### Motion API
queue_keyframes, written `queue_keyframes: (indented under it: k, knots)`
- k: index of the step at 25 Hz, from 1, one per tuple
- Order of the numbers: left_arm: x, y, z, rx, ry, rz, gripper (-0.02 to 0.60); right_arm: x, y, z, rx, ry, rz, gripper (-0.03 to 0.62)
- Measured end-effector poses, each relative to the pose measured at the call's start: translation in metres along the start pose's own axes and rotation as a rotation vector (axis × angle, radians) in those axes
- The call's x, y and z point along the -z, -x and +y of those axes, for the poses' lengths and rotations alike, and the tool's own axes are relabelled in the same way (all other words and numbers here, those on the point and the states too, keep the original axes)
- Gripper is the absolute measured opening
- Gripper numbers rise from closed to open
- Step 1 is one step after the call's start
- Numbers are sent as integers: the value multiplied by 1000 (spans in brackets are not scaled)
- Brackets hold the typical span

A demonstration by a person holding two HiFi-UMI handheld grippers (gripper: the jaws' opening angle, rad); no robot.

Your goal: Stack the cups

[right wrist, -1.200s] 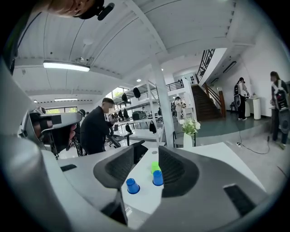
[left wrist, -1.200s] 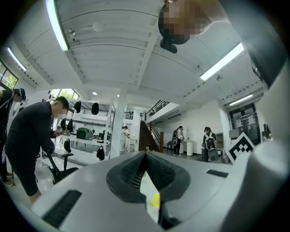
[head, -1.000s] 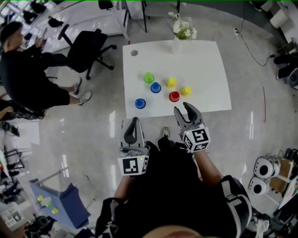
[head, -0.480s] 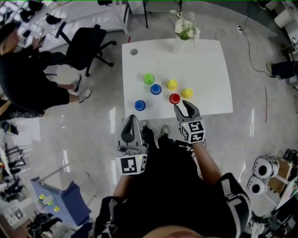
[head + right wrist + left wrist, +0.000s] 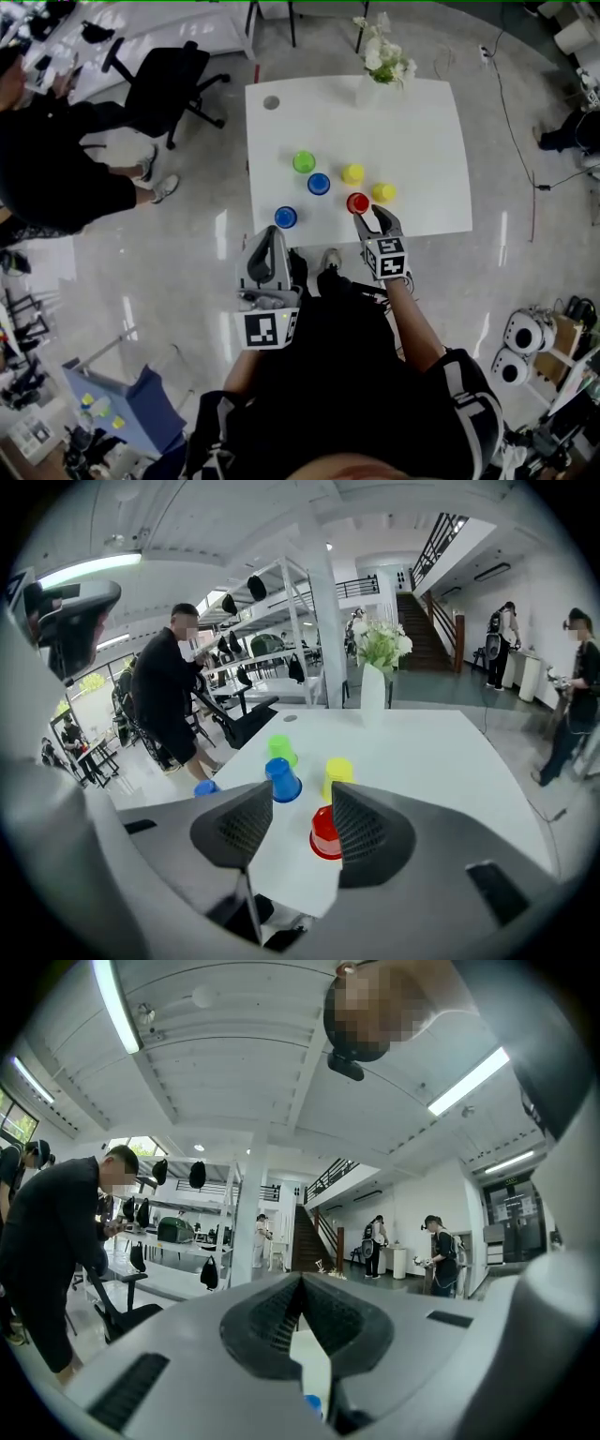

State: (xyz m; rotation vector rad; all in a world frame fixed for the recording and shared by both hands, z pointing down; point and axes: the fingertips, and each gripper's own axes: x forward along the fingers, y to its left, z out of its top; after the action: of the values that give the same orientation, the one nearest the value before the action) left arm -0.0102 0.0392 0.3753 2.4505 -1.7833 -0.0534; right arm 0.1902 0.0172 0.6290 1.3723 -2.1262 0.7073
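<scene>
Closest in, the left gripper (image 5: 271, 246) is held over the floor. Its jaws are together at the tips with nothing gripped, and the tips sit at the near edge of the white table (image 5: 422, 131). A second ago it hung further back from that edge.

To its right, the right gripper (image 5: 373, 217) has come down and forward onto the table's near side. Its jaws stand wide and have just been opening further. Nothing is between the pads; the red cup (image 5: 358, 202) stands just past the tips, untouched, where before the tips stopped short of the table.

The near blue cup (image 5: 285, 217) sits just beyond the left gripper. A yellow cup (image 5: 382, 192) is just right of the red one, and the second blue cup (image 5: 319, 184) is to its left. Another yellow cup (image 5: 352, 173) and the green cup (image 5: 304, 162) lie behind. All six stand upside down and apart, none stacked, placed as before.

At the far edge is a vase of white flowers (image 5: 380, 66). Off the table's left are an office chair (image 5: 169, 84) and a person in black (image 5: 47, 159).
</scene>
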Motion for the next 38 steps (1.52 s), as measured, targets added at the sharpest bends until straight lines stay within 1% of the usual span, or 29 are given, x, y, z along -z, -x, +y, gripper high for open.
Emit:
queue_keyframes:
  k: [4,10,15,19,25,28,32,38]
  knots:
    - [6,-11,7,7,13,18,20,16,-18,-9,24,-14,67,227]
    - [15,-21,21,11,20,46,20,34,-44,-23,62,-45,137,250]
    - [18,-28,28,4,28,52,20,47,-60,-29,68,-65,191,267]
    - [21,-32,30,-1,38,59,20,56,-68,-35,80,-67,228,267]
    - [27,-36,35,3,46,78,20,63,-78,-34,81,-64,258,267]
    - [28,-36,35,5,48,74,20,67,-80,-37,90,-76,268,264]
    - [28,-34,40,2,54,74,20,70,-83,-37,99,-69,269,236]
    - [29,-29,48,-5,59,78,19,69,-82,-35,108,-66,264,236]
